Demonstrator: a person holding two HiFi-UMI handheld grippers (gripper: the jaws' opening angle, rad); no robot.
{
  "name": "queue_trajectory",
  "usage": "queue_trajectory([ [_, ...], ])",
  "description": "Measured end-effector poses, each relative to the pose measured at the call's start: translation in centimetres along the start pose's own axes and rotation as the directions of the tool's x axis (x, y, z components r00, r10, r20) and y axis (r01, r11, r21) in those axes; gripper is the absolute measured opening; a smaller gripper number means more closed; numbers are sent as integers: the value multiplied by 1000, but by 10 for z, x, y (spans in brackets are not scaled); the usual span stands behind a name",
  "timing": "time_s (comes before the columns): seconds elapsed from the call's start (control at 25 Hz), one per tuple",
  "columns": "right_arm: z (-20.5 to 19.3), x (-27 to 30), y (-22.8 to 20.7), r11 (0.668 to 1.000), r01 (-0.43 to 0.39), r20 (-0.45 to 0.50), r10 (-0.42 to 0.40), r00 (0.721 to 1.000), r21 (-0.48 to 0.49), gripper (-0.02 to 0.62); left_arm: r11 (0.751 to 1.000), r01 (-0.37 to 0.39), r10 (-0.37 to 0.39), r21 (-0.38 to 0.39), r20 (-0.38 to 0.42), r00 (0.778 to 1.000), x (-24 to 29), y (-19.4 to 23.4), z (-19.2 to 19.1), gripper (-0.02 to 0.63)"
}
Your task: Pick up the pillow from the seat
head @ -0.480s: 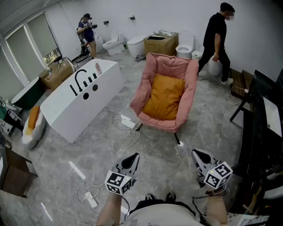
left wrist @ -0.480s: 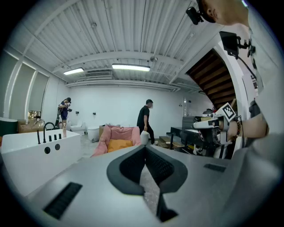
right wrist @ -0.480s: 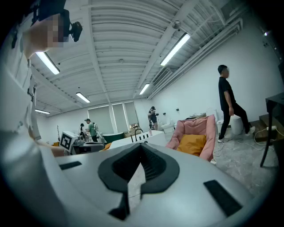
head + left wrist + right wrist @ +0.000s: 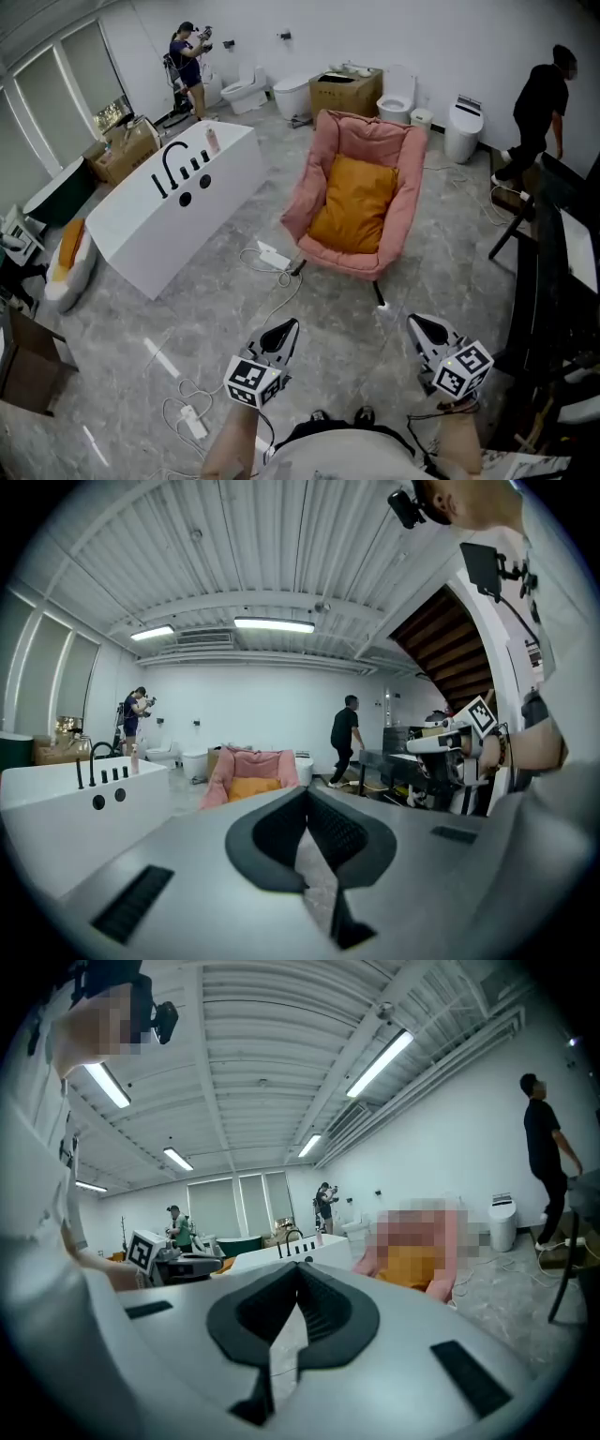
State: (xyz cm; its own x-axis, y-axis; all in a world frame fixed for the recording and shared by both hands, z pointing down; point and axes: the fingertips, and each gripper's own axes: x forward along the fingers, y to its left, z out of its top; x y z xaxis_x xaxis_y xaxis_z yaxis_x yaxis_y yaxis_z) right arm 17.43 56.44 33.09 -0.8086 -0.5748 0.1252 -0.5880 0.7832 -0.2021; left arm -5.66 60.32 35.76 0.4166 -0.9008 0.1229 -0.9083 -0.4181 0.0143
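In my right gripper view, the right gripper (image 4: 298,1274) has its jaws pressed together with nothing between them. Beyond the tips I see the white bathtub (image 4: 314,1252), and just right of it the pink chair (image 4: 448,1241) with the orange pillow (image 4: 412,1267) on its seat, both too blurred for detail. At the left, the left gripper (image 4: 202,1265) is held up beside its marker cube, and at the right edge a person in black (image 4: 542,1162) stands near a white toilet (image 4: 502,1221)
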Motion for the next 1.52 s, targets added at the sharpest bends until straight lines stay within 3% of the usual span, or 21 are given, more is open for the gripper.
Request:
queue_trajectory([
  [0.48,-4,20,8,999,52,-21,-51,998,14,22,1000,25,-25,-17,18,1000,-5,35,3,17],
  [0.6,-9,27,9,999,42,-42,-40,998,33,115,999,26,-26,-25,3,1000,-1,41,4,111],
  [0.68,-13,31,4,998,45,-45,-43,998,34,115,999,28,-29,-42,-10,1000,3,40,5,124],
  [0.88,-16,47,-16,998,36,-51,-34,998,44,150,998,59,-60,-36,-7,998,21,42,6,156],
  [1.12,-8,74,-50,998,27,-44,-24,999,65,170,998,47,-48,-44,-37,998,52,56,7,193],
  [1.52,15,127,-141,998,-5,-78,10,997,67,187,998,40,-43,-55,-55,998,152,87,19,236],
])
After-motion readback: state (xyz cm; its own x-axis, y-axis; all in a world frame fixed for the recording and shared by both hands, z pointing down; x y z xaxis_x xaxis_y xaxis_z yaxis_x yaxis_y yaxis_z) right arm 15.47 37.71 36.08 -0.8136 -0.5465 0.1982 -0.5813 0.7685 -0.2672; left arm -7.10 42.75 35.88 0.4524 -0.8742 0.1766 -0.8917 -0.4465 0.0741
